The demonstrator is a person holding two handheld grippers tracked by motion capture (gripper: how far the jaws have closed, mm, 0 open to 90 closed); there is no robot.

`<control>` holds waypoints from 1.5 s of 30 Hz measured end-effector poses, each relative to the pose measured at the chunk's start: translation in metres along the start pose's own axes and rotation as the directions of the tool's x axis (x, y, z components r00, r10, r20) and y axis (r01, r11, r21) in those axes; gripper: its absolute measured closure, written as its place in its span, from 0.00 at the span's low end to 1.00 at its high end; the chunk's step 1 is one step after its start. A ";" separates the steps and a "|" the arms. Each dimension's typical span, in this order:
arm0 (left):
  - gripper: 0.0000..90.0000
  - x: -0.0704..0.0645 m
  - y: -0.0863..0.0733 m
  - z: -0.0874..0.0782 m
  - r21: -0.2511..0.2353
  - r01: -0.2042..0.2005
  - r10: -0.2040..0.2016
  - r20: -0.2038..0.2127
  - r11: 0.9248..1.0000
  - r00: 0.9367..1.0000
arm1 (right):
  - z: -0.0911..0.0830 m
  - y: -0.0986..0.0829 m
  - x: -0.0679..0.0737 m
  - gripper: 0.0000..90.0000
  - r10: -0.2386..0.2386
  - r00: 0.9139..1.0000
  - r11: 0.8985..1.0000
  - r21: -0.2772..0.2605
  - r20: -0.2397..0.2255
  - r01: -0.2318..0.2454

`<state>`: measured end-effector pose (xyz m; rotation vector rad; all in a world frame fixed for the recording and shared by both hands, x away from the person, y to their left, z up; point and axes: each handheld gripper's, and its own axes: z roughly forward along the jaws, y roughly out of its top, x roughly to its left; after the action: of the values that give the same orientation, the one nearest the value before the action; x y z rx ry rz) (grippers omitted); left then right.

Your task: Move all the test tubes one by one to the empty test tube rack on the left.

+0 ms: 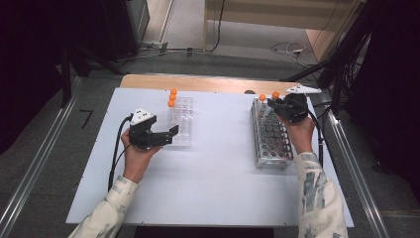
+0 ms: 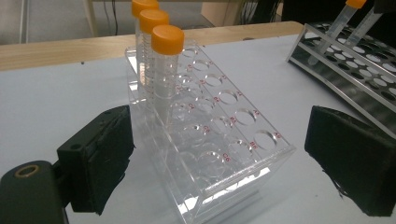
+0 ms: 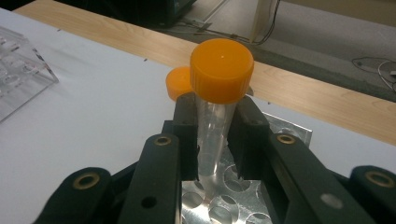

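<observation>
A clear acrylic rack (image 1: 182, 124) stands left of centre with three orange-capped tubes (image 1: 172, 99) at its far end. My left gripper (image 1: 170, 137) is open, and its jaws stand either side of the clear rack's (image 2: 224, 140) near end without touching it; the three tubes (image 2: 166, 65) rise beyond. At the far end of a metal rack (image 1: 271, 136), my right gripper (image 1: 275, 105) is shut on an orange-capped tube (image 3: 212, 126). That tube leans, its tip at the metal rack's (image 3: 219, 205) holes. A second capped tube (image 3: 180, 81) stands just behind it.
The racks sit on a white board (image 1: 218, 173) laid over a wooden table (image 1: 208, 83). The metal rack (image 2: 355, 60) has many vacant holes. Rails run along both sides of the table. Cables lie on the floor beyond.
</observation>
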<state>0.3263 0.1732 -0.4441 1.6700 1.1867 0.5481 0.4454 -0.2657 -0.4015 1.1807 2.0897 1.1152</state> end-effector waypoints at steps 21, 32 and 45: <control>0.10 -0.003 0.003 -0.002 -0.009 -0.005 0.005 0.022 1.000 1.000 | -0.035 0.013 0.017 0.80 -0.034 0.999 0.999 -0.044 -0.039 0.032; 0.10 -0.005 0.004 -0.003 -0.009 -0.010 0.010 0.032 1.000 0.999 | -0.026 0.007 0.058 0.80 -0.105 0.985 0.994 -0.035 -0.136 0.101; 0.11 -0.011 0.003 -0.001 -0.003 -0.025 0.025 0.037 1.000 0.999 | -0.005 -0.005 0.097 0.80 -0.136 0.965 0.990 -0.009 -0.223 0.138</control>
<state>0.3225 0.1635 -0.4390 1.6878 1.1393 0.5319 0.3904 -0.1853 -0.4053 0.9325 2.3060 1.2243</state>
